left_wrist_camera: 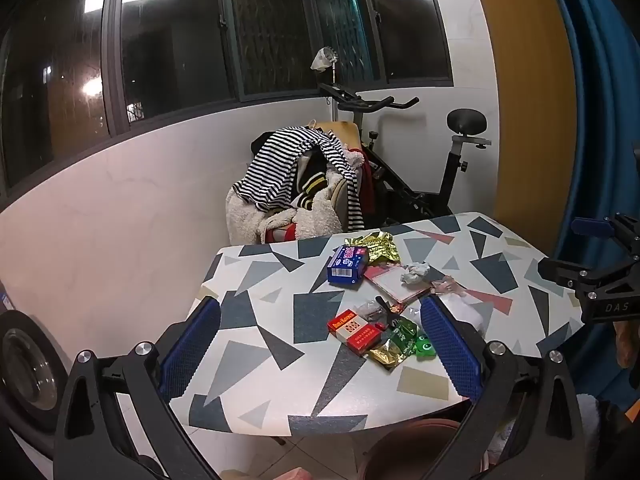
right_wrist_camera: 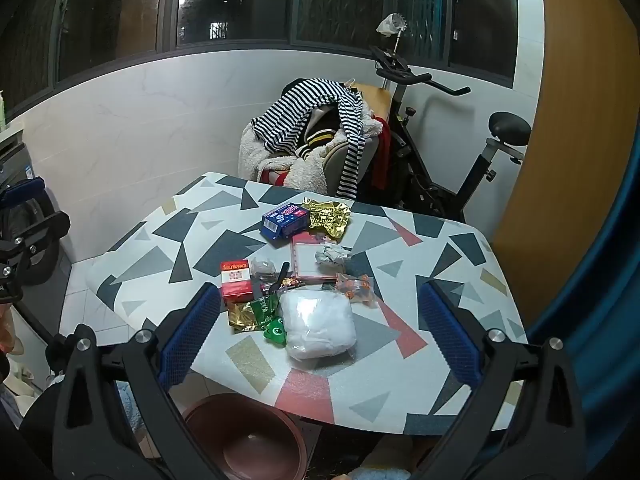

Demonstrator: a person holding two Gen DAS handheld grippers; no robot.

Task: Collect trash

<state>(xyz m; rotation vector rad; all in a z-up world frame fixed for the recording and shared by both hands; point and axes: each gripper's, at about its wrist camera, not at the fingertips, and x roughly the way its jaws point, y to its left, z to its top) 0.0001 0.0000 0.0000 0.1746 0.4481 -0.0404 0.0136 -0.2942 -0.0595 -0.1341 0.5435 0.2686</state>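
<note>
Both grippers hung at frame bottom: left gripper (left_wrist_camera: 320, 344) and right gripper (right_wrist_camera: 320, 328), jaws spread wide, nothing between the pads. Brown bin (right_wrist_camera: 244, 436) seen low centre under the table (right_wrist_camera: 440, 380) edge, apparently empty. Trash clustered mid-frame on the tabletop: white plastic bag (right_wrist_camera: 320, 330), red box (right_wrist_camera: 237, 282), blue box (right_wrist_camera: 285, 220), gold wrapper (right_wrist_camera: 326, 212), crumpled paper (right_wrist_camera: 332, 258), green wrapper (right_wrist_camera: 264, 308). Judged: collection not begun; every piece left to pick.
</note>
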